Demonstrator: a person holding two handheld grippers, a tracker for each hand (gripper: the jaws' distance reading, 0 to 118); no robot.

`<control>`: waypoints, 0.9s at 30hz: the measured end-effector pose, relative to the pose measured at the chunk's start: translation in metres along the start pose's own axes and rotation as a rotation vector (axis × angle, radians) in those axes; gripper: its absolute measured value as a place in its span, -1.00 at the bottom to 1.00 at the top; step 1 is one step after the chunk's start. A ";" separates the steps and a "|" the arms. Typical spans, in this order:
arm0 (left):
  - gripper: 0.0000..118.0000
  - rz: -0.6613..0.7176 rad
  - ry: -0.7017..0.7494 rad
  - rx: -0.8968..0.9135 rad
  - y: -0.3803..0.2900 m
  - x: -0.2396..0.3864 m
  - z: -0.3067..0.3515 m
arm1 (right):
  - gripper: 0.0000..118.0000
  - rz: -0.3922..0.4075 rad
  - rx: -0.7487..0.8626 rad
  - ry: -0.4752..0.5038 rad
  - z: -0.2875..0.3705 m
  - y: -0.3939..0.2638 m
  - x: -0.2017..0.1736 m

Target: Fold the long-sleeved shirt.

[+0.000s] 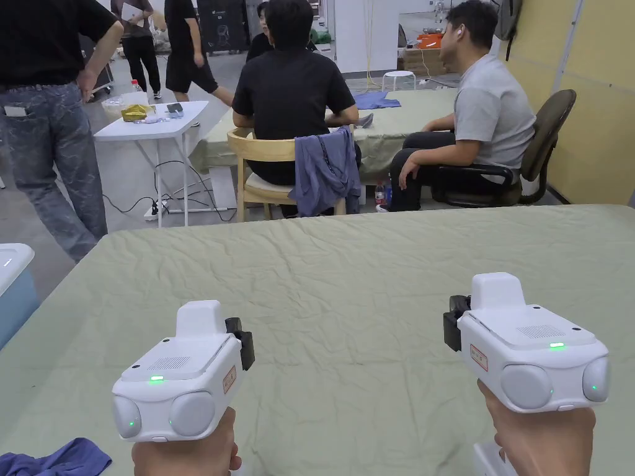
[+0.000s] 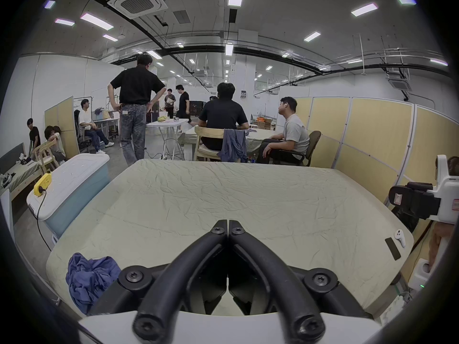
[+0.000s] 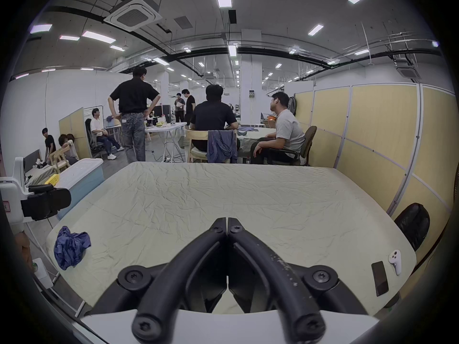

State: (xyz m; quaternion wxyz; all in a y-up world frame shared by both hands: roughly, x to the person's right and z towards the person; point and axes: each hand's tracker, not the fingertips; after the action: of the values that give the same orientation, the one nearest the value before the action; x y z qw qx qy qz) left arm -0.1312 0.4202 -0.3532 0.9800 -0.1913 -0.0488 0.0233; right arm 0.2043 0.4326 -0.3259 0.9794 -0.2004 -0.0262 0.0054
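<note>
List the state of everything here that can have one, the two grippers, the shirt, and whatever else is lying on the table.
left gripper: shut, empty, held above the table
right gripper: shut, empty, held above the table
blue shirt: crumpled in a heap at the table's near left corner, not yet unfolded
table cover: spread out, wrinkled
phone: lying flat, screen dark
white controller: lying beside the phone

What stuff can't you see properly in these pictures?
- Blue shirt: crumpled in a heap in both gripper views, so sleeves and collar cannot be made out; in the head view the bottom edge cuts it off.
- Left gripper and right gripper: in the head view their white housings hide the jaws.
- Dark flat thing beside the white controller: too small to identify.
</note>
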 end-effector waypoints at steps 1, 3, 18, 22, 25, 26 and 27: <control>-1.00 -0.001 0.000 0.000 0.000 0.000 0.000 | -0.98 0.001 -0.001 0.000 0.000 0.000 -0.001; -1.00 -0.002 -0.002 -0.002 0.000 0.000 0.000 | -0.98 0.001 -0.002 0.000 0.001 0.000 -0.001; -1.00 0.000 -0.005 0.000 0.000 0.000 0.001 | -0.98 -0.001 0.002 -0.002 0.002 0.000 0.001; -1.00 0.000 -0.004 -0.001 0.000 0.000 0.002 | -0.98 -0.001 0.001 -0.003 0.003 0.000 0.002; -1.00 -0.001 -0.004 -0.002 0.000 0.000 0.002 | -0.98 -0.003 0.000 -0.005 0.003 0.000 0.003; -1.00 -0.002 -0.004 -0.002 0.000 0.000 0.002 | -0.98 -0.003 0.001 -0.006 0.003 0.000 0.003; -1.00 -0.001 -0.003 -0.002 0.000 0.000 0.002 | -0.98 -0.003 0.001 -0.006 0.003 0.000 0.003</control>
State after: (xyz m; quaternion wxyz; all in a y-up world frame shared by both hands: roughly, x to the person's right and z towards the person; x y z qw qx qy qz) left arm -0.1312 0.4207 -0.3514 0.9798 -0.1923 -0.0506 0.0230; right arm 0.2075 0.4334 -0.3227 0.9794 -0.1997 -0.0297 0.0046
